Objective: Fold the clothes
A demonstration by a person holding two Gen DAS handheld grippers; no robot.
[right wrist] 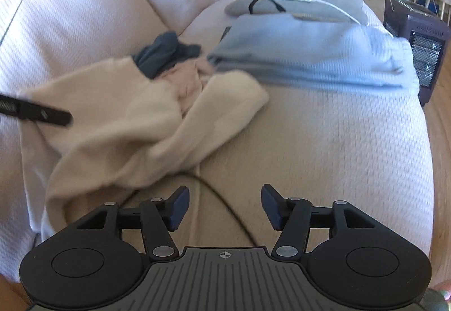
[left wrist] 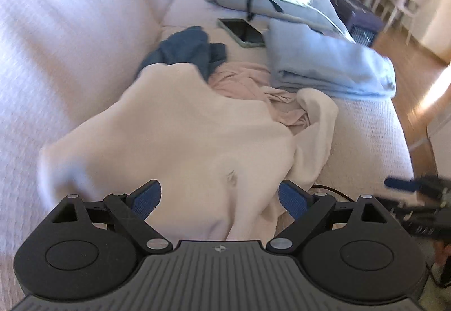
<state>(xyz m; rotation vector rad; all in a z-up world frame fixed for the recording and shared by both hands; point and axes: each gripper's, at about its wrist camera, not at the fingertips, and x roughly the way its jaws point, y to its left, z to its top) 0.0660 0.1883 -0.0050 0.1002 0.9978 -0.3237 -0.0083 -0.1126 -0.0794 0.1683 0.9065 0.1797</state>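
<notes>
My left claw [left wrist: 220, 198] points steeply down over the cream garment [left wrist: 174, 141], jaws wide apart, nothing gripped. My right claw [right wrist: 225, 205] tilts down over bare sofa [right wrist: 324, 141] near its front edge, jaws apart, empty. Garment lies crumpled mid-seat, folded blue stack [right wrist: 310, 54] behind.

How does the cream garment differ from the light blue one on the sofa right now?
The cream garment lies loose and rumpled, spread towards the backrest; the light blue garment is folded into a neat stack near the seat's front edge. The cream one partly covers a dark blue piece and a pink one; the light blue one covers no other clothing. Both rest on the sofa, untouched by either gripper.
</notes>
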